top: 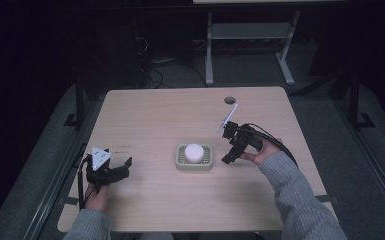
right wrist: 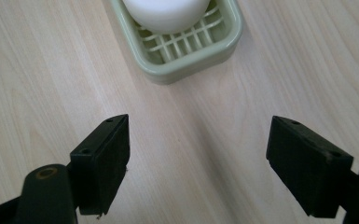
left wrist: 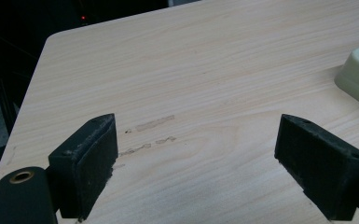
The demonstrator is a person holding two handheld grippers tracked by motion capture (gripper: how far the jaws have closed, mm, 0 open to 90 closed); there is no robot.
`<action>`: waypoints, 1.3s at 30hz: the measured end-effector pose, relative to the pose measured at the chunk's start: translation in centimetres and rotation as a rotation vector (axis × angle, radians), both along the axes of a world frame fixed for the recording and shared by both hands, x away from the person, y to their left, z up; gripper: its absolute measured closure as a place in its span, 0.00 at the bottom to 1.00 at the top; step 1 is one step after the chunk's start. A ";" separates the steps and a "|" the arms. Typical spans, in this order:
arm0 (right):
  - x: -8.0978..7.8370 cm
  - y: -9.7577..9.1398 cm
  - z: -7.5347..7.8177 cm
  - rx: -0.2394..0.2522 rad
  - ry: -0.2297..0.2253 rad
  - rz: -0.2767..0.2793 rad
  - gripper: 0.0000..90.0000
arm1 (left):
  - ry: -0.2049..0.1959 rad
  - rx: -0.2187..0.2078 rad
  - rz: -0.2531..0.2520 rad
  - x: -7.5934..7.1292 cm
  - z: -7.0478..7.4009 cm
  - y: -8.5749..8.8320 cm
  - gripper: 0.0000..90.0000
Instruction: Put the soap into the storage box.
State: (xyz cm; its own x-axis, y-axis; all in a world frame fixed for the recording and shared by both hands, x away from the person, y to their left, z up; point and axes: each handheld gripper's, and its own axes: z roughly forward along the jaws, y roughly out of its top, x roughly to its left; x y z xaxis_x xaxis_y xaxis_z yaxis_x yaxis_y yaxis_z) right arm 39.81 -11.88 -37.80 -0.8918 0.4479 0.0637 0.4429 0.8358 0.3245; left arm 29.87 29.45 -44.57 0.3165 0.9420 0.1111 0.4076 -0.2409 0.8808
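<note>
The light wood tabletop (top: 155, 115) carries little: a dark round hole (top: 229, 100) near its far edge, and a few faint scuff marks (left wrist: 149, 133) on the wood just ahead of the left gripper (top: 114, 169). Nothing lies between either gripper and the dish. Near the middle sits a pale green soap dish (top: 180, 161) with a slatted floor, and a round white bar of soap (top: 194, 152) rests inside it. The left gripper is held low over the tabletop well to the left of the dish, jaws spread wide and empty (a corner of the dish shows at the right edge of its view). The right gripper (top: 230, 150) hovers just right of the dish, tilted down toward it, jaws likewise released and holding nothing; the soap lies ahead of them, apart.
</note>
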 end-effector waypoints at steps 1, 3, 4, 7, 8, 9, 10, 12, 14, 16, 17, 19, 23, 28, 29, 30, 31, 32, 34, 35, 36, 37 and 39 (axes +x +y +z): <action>-0.1 -0.2 -0.1 -0.001 0.000 0.000 0.23 | 0.000 -0.001 0.000 0.0 0.0 0.0 0.14; -0.2 -0.4 -0.2 0.002 0.000 0.000 0.23 | -0.001 -0.001 0.001 0.0 0.0 0.0 0.14; -0.3 -0.5 -0.2 0.001 0.002 -0.003 0.23 | -0.002 -0.001 0.001 0.0 0.0 0.0 0.14; -0.4 -0.9 -0.3 0.005 -0.001 -0.009 0.23 | -0.001 0.001 0.001 0.0 0.0 0.0 0.14; -0.5 -1.0 -0.3 0.003 -0.001 -0.012 0.23 | -0.001 -0.002 0.002 0.0 0.0 0.0 0.14; -0.5 -1.1 -0.3 0.005 0.001 -0.010 0.23 | -0.002 -0.003 0.002 0.0 0.0 0.0 0.14; -0.6 -1.3 -0.4 0.004 0.001 -0.014 0.23 | -0.004 -0.005 0.002 0.0 0.0 0.0 0.14; -0.7 -1.6 -0.5 0.004 0.000 -0.018 0.23 | -0.002 0.001 0.000 0.0 0.0 0.0 0.14; -0.9 -2.1 -0.6 0.005 0.003 -0.026 0.23 | -0.002 0.001 0.000 0.0 0.0 -0.1 0.14; -1.1 -2.4 -0.7 0.008 0.006 -0.034 0.23 | -0.002 0.000 0.000 0.0 0.0 -0.1 0.14; -1.1 -2.4 -0.7 0.008 0.006 -0.034 0.23 | -0.001 0.001 0.000 0.0 0.0 -0.1 0.14; -1.2 -2.7 -0.8 0.007 0.006 -0.039 0.23 | -0.001 0.001 -0.001 0.0 0.0 -0.1 0.14; -1.5 -3.2 -0.8 0.012 0.001 -0.047 0.23 | -0.001 -0.001 0.001 0.0 0.0 -0.1 0.14; -1.9 -4.1 -1.1 0.014 0.002 -0.057 0.23 | -0.001 0.002 -0.001 0.0 0.0 -0.2 0.14; -1.9 -4.1 -1.1 0.014 0.002 -0.057 0.23 | -0.001 0.002 -0.001 0.0 0.0 -0.2 0.14; -2.0 -4.3 -1.2 0.014 0.003 -0.059 0.23 | -0.002 0.002 0.000 0.0 0.0 -0.2 0.14; -2.1 -4.5 -1.3 0.013 0.005 -0.063 0.23 | -0.002 0.004 0.000 0.0 0.0 -0.1 0.14; -2.2 -4.6 -1.4 0.010 0.008 -0.067 0.23 | -0.003 0.004 -0.001 0.0 0.0 -0.1 0.14; -2.5 -5.0 -1.5 0.016 0.004 -0.073 0.23 | -0.004 0.005 0.000 0.0 0.0 -0.1 0.14; -2.6 -5.3 -1.6 0.020 0.004 -0.077 0.23 | -0.003 0.004 0.000 0.0 0.0 -0.1 0.14; -2.8 -5.5 -1.7 0.020 0.004 -0.080 0.23 | -0.003 0.004 0.000 0.0 0.0 -0.1 0.14; -3.0 -5.8 -1.8 0.021 0.005 -0.084 0.23 | -0.003 0.004 0.000 0.0 0.0 -0.1 0.14; -3.4 -6.3 -2.2 0.016 0.007 -0.094 0.23 | -0.002 0.003 -0.001 0.0 0.0 -0.2 0.14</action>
State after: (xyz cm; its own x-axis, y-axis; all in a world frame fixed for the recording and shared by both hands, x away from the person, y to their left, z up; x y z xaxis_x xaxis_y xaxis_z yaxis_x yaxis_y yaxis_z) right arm 36.42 -18.18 -40.03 -0.8453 0.5287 0.0774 0.5216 0.7851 0.3339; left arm 29.83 29.29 -44.60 0.3173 0.9414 0.1145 0.4054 -0.2438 0.8811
